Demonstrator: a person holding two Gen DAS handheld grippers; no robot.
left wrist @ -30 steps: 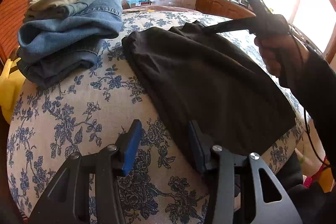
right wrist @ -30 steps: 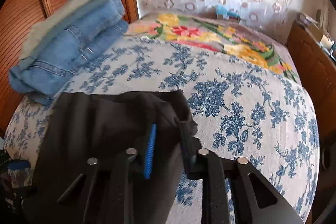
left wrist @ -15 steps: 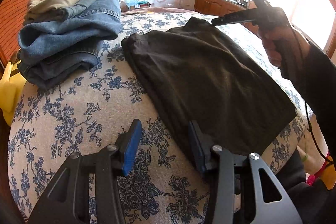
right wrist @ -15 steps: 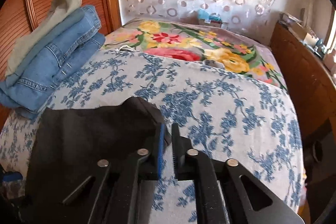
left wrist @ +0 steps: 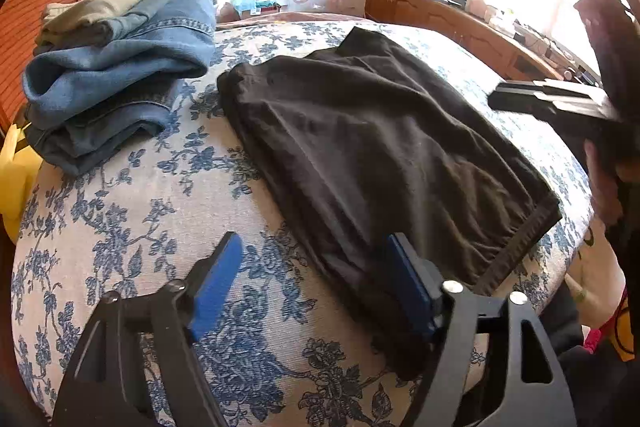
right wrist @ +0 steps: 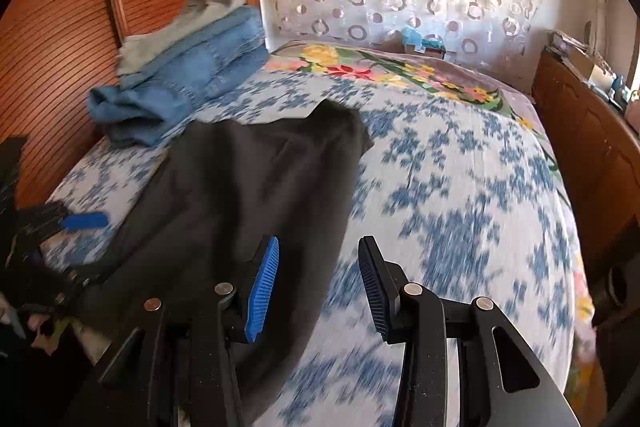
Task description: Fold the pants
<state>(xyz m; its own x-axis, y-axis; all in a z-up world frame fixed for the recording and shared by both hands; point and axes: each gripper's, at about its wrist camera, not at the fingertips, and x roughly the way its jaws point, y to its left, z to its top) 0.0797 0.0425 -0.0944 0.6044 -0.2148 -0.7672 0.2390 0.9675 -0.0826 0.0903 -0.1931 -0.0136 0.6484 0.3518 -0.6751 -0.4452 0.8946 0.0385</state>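
I have just let go of the black pants [left wrist: 380,147], a soft, matte, wrinkled rectangle lying flat on the floral bedspread [left wrist: 120,235]. My left gripper [left wrist: 316,291] is opening, its right pad over the near hem; my right gripper [right wrist: 316,283] is opening too, empty, the cloth just left of it. Next, I judge, another fold or stacking onto the folded jeans [left wrist: 120,67].

Dark brown pants [left wrist: 372,139], folded into a broad, lightly creased rectangle, lie flat and slantwise across a blue-flowered bedspread [left wrist: 132,211], one hemmed end at the bed's near edge, the other close beside a stack of folded jeans [left wrist: 120,67].
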